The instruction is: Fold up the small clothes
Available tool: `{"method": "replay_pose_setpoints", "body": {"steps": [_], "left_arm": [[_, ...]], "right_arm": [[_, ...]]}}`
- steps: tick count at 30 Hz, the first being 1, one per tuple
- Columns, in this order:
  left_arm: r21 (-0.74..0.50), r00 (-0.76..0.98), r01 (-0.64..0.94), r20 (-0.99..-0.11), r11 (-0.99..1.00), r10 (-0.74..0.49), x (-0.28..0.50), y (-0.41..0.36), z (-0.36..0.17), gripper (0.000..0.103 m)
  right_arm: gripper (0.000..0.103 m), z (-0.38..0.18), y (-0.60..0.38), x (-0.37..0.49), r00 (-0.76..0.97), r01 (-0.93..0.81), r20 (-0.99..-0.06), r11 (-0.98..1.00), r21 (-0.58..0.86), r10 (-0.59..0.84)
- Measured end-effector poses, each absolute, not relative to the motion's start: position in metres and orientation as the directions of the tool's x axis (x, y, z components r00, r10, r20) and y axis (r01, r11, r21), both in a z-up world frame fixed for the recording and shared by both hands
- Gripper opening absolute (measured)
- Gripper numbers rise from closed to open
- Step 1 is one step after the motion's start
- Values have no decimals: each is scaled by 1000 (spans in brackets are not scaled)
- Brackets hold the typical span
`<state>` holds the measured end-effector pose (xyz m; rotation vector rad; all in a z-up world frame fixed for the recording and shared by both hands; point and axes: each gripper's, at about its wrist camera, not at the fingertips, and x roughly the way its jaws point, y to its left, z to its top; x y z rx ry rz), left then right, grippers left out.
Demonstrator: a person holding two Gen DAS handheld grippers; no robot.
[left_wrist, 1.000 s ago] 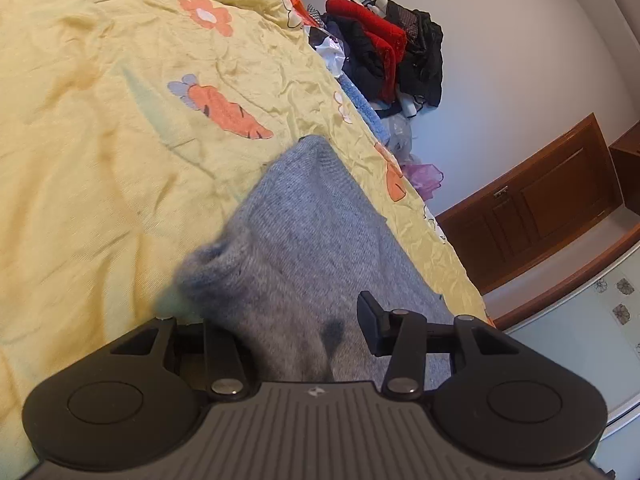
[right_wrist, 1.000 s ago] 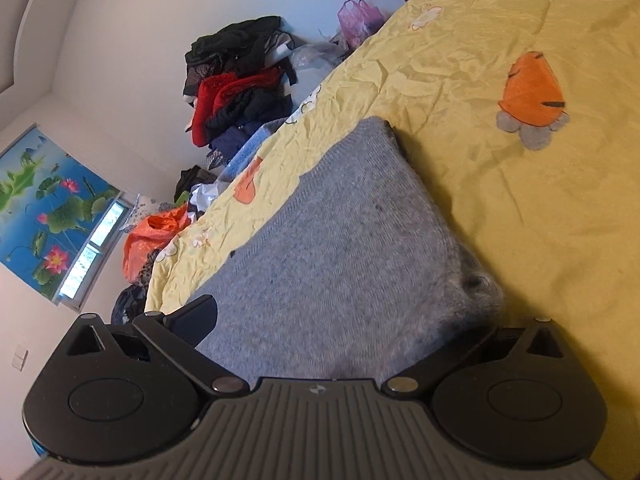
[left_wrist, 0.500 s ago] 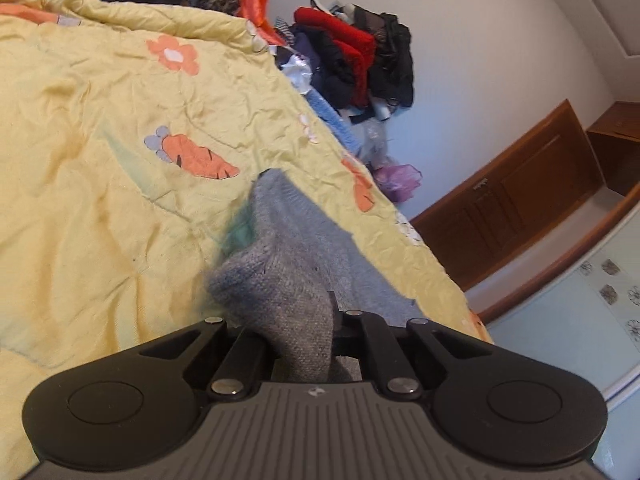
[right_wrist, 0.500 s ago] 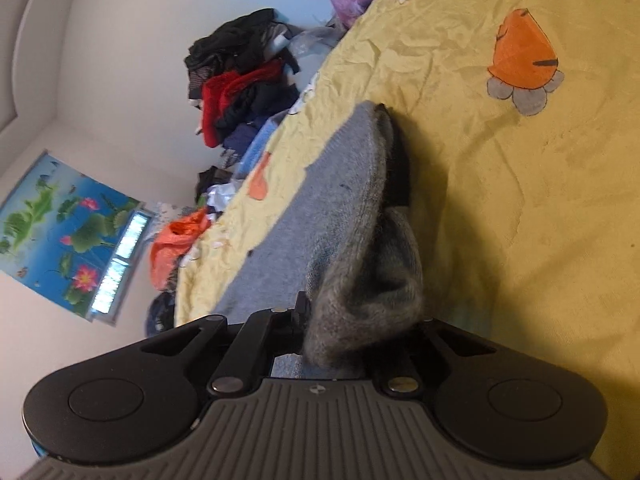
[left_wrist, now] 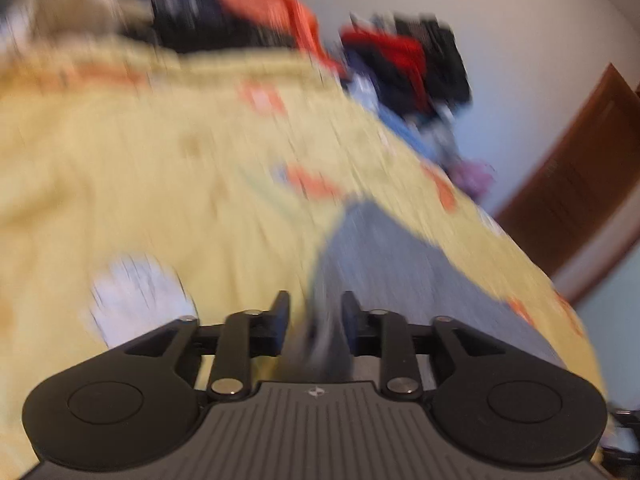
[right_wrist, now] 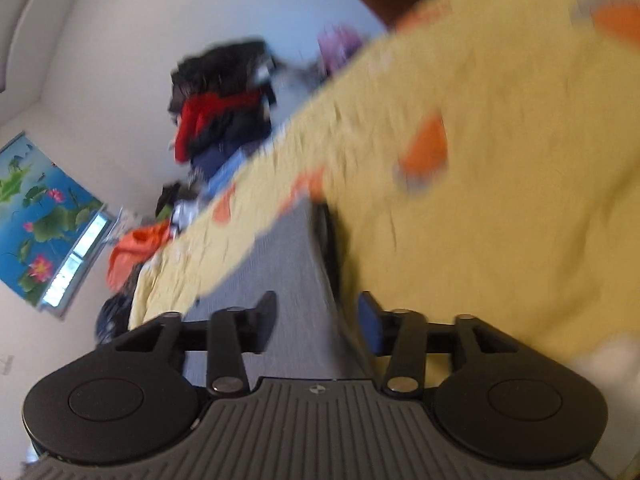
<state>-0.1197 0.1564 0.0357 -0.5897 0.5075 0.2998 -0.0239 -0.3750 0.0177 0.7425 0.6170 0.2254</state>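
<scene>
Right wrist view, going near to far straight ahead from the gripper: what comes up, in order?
Right gripper, jaws apart → grey knit garment → yellow bedspread → heap of dark and red clothes → white wall.

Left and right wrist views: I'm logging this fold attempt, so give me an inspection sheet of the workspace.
Surface: yellow bedspread with orange prints, blurred by motion.
Job's things: grey knit garment lying on the bedspread, running away from both claws.
Clutter: white item left of the garment, too blurred to name.
Grippers: left claw open, a garment edge between its fingers; right claw open over the garment.
Cables: nothing seen.
Surroundings: clothes pile against the wall, lotus picture, wooden cabinet.
</scene>
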Motion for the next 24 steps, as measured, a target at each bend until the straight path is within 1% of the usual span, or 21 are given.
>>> {"method": "replay_pose_setpoints", "body": {"steps": [1, 2, 3, 4, 6, 7, 8, 9, 11, 12, 13, 14, 15, 16, 18, 19, 22, 24], "left_arm": [[-437, 862, -395, -481, 808, 161, -116, 153, 48, 36], [-423, 886, -361, -435, 832, 163, -108, 146, 57, 52], [-383, 900, -313, -413, 869, 142, -92, 135, 64, 74], [-312, 903, -263, -412, 913, 119, -73, 120, 67, 79], [-116, 901, -163, -422, 980, 100, -31, 82, 62, 79], [-26, 889, -118, -448, 993, 94, -11, 63, 55, 79], [35, 870, -72, -486, 997, 80, 10, 49, 45, 79], [60, 852, -42, -519, 997, 67, 27, 39, 36, 79], [46, 794, 1, -608, 999, 27, 57, 33, 16, 79], [33, 767, -3, -641, 999, 23, 67, 35, 7, 79], [28, 756, -14, -654, 1000, 29, 70, 37, -2, 80], [24, 757, -14, -653, 1000, 27, 71, 41, -10, 81], [23, 766, -7, -642, 1000, 20, 70, 45, -15, 85], [12, 771, 0, -637, 1000, 8, 70, 50, -17, 87], [-6, 766, 3, -642, 1000, -6, 74, 55, -16, 92], [-1, 765, 1, -645, 1000, -2, 76, 55, -15, 93], [8, 762, -8, -647, 1000, 11, 80, 52, -12, 95], [12, 765, -17, -644, 1000, 20, 75, 51, -9, 95]], "right_arm": [[65, 29, -370, -18, 816, -14, -425, 748, 663, 392], [80, 38, -361, -8, 818, -55, -413, 770, 636, 400], [90, 45, -349, 4, 810, -97, -413, 789, 607, 417], [95, 49, -334, 18, 797, -143, -414, 804, 578, 439], [95, 50, -301, 47, 773, -232, -421, 829, 508, 475], [95, 50, -282, 64, 762, -260, -441, 847, 463, 475], [94, 46, -264, 80, 747, -294, -468, 866, 405, 473], [92, 41, -247, 95, 738, -314, -502, 888, 336, 451], [91, 30, -219, 119, 726, -312, -573, 925, 218, 380], [91, 22, -211, 128, 714, -303, -610, 937, 174, 344], [91, 13, -206, 136, 703, -286, -644, 949, 132, 302], [96, 3, -204, 137, 695, -275, -669, 957, 90, 262], [100, -4, -205, 135, 716, -293, -648, 954, 60, 260], [100, -7, -210, 133, 718, -296, -639, 952, 79, 276], [103, -7, -217, 134, 715, -289, -630, 949, 128, 303], [103, -7, -217, 136, 714, -288, -632, 949, 130, 303], [103, -10, -207, 137, 715, -291, -648, 954, 68, 264], [103, -10, -209, 136, 716, -289, -644, 954, 78, 270]]}}
